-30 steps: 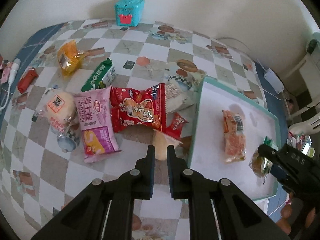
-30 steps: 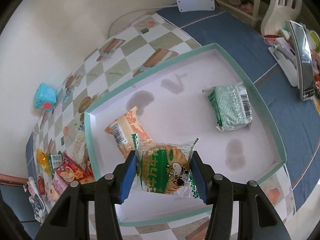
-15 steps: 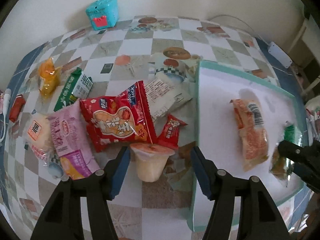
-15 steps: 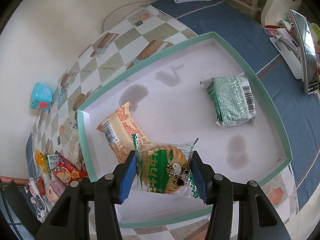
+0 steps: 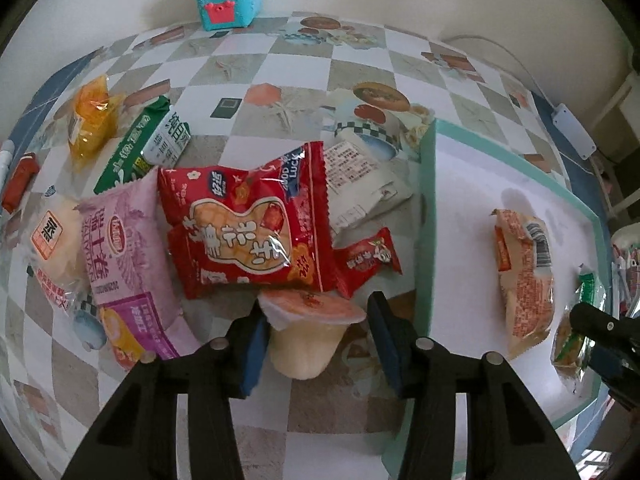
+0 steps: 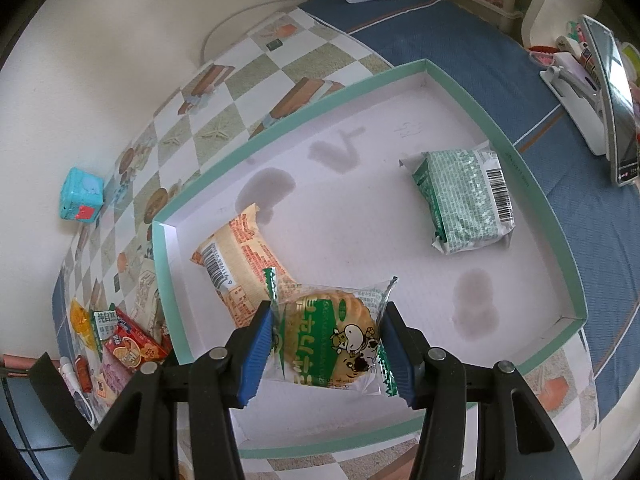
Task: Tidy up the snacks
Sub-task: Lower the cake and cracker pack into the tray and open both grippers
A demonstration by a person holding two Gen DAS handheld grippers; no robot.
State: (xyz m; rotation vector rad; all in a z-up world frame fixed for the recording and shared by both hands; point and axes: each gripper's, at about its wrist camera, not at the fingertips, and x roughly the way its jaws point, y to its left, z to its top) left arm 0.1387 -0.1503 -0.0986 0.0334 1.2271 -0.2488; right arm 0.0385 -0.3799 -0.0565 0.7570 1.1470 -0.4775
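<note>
Straddling the jelly cup (image 5: 308, 332), the left claw (image 5: 316, 344) stood wide, blue pads on either side of the cup but not pressing it as far as could be seen. The cup lay on the table (image 5: 256, 60), just below the red peanut bag (image 5: 252, 224) and beside the small red sachet (image 5: 366, 260); its lid rim touched or slipped under the bag's lower edge, hard to tell which.

The right claw (image 6: 326, 344) was clamped on the green cookie packet (image 6: 332, 336), held above the near part of the teal-rimmed tray (image 6: 500, 136). In the tray already: an orange packet (image 6: 236, 256) near the left wall and a green foil packet (image 6: 466, 200) well apart on the far side.

Risks, judged from here:
- Cup is tapered and smooth-looking; closing on the lower body could squeeze it upward and out of the pads. A grip nearer the rim looked safer.
- If the bag overlapped the lid, lifting could drag the red bag or sachet along.
- Hard pinch might pop the sealed lid.
- Cookie packet was gripped by its sides; over-squeeze could crack the cookie. Released from where it hung, it seemed likely to land partly on the orange packet.
- Both claws near the tray's left wall; crossing paths could bump.
</note>
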